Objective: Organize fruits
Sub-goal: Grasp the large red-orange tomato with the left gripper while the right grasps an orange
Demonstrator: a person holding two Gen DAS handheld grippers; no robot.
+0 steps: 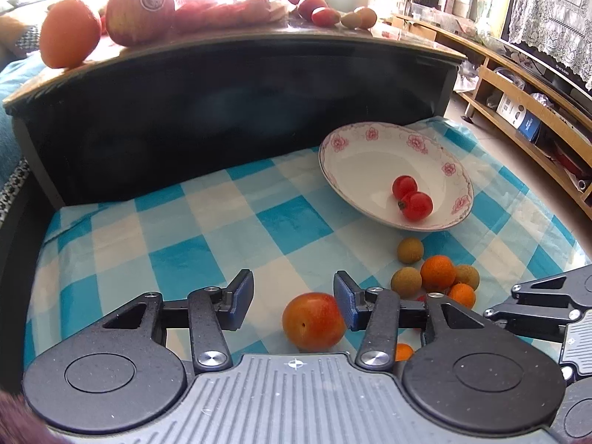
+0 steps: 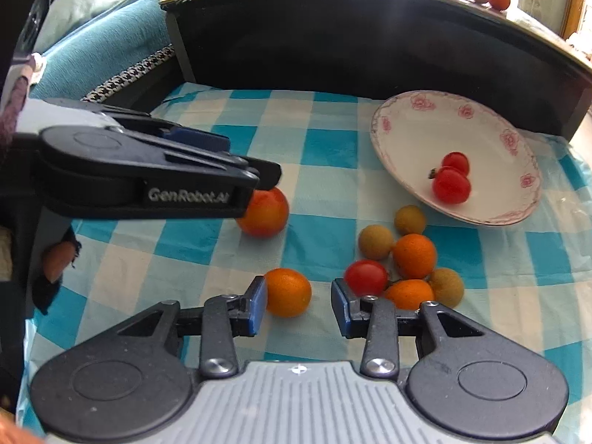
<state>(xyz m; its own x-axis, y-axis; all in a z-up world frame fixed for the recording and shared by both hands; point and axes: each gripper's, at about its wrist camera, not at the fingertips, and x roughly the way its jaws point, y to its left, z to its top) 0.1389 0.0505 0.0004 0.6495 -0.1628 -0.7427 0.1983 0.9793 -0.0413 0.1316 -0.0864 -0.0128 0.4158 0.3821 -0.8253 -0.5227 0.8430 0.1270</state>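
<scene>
A white plate [image 1: 370,148] [image 2: 414,125] with pink flowers lies on the blue checked cloth and holds two cherry tomatoes [image 1: 412,199] [image 2: 451,181]. My left gripper [image 1: 294,299] is open; a large orange-red fruit [image 1: 313,321] [image 2: 264,211] rests on the cloth between its fingers, against the right pad. My right gripper [image 2: 299,305] is open too, with a small orange [image 2: 288,291] at its left pad and a cherry tomato [image 2: 366,277] just beyond its right finger. Small oranges [image 2: 413,255] and brownish longans [image 2: 375,242] cluster beside them.
A dark low table edge [image 1: 236,85] rises behind the cloth, with an orange [image 1: 69,37], an apple [image 1: 140,10] and more fruit on top. Wooden shelving [image 1: 518,85] runs along the right. A blue sofa [image 2: 103,26] lies to the left.
</scene>
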